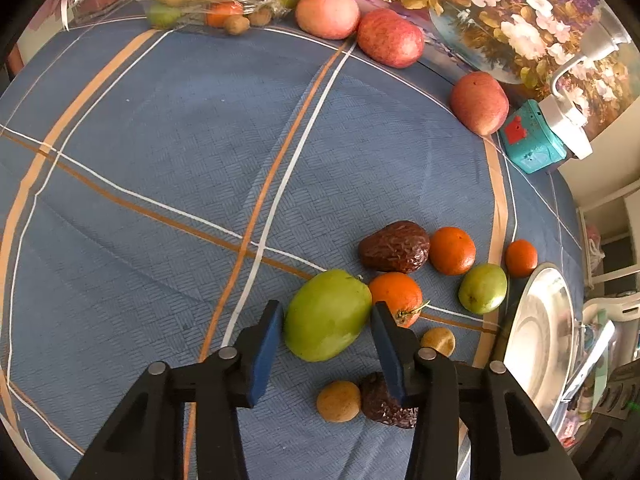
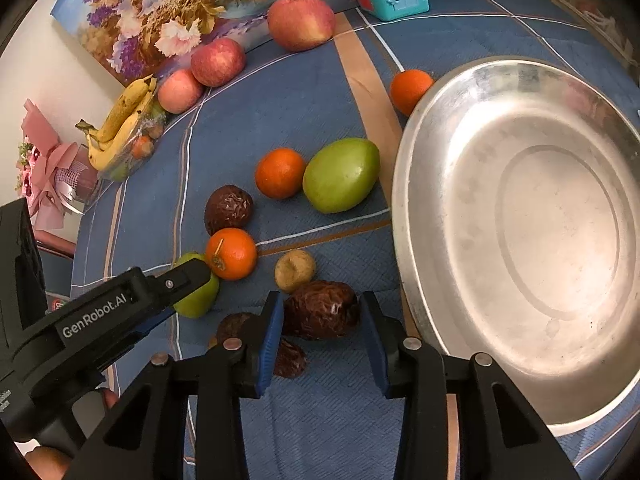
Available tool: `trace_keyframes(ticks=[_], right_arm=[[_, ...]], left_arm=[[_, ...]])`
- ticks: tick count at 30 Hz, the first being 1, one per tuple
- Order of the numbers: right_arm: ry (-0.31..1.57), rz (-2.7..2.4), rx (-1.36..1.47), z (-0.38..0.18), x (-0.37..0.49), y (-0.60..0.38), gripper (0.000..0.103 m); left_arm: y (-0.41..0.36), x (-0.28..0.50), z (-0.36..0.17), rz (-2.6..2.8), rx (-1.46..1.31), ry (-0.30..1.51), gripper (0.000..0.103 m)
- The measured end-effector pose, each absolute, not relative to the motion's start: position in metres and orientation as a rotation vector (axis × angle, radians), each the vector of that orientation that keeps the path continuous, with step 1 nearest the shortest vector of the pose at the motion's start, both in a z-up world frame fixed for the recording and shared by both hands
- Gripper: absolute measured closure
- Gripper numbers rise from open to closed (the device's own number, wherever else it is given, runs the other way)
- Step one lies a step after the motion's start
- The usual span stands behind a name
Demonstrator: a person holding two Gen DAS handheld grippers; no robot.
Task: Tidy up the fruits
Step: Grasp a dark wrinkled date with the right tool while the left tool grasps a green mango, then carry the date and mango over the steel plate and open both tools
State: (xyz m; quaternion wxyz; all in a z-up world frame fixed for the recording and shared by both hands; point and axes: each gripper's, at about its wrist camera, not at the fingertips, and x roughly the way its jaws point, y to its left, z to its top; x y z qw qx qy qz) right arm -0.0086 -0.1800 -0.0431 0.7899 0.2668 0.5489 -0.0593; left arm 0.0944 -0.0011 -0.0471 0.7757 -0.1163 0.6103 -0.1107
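On the left gripper (image 2: pixel 192 276) "GenRobot.AI" reads; both grippers straddle fruit, jaws apart

Black left claw (image 2: pixel 192 280) marked "GenRobot.AI"; both claws have blue pads (image 1: pixel 264 350), silver pins.

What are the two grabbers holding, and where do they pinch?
The left gripper brackets the big green oval fruit at its sides; the right gripper brackets a wrinkly dark brown date at its ends. Neither clearly pinches yet.
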Motion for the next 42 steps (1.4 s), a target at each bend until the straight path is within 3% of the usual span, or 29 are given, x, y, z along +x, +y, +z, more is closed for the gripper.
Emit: trace_keyframes(ticks=[20, 34, 42], right_arm=[[1.063, -0.166, 0.552, -0.006, -0.022, -0.195, 0.064], [0.946, -0.397, 0.655, 0.017, -0.058, -0.277, 0.064], [0.892, -0.569, 0.737, 0.019, -0.093, -0.338, 0.064]], left_arm=[[0.05, 0.086, -0.015, -0.12, -0.333, 1.18, 0.055], [-0.005, 0.074, 0.012, -0.219, -0.242, 1.139, 0.055], [-0.094, 0.033, 0.016, -0.498, -0.108, 1.146, 0.055]])
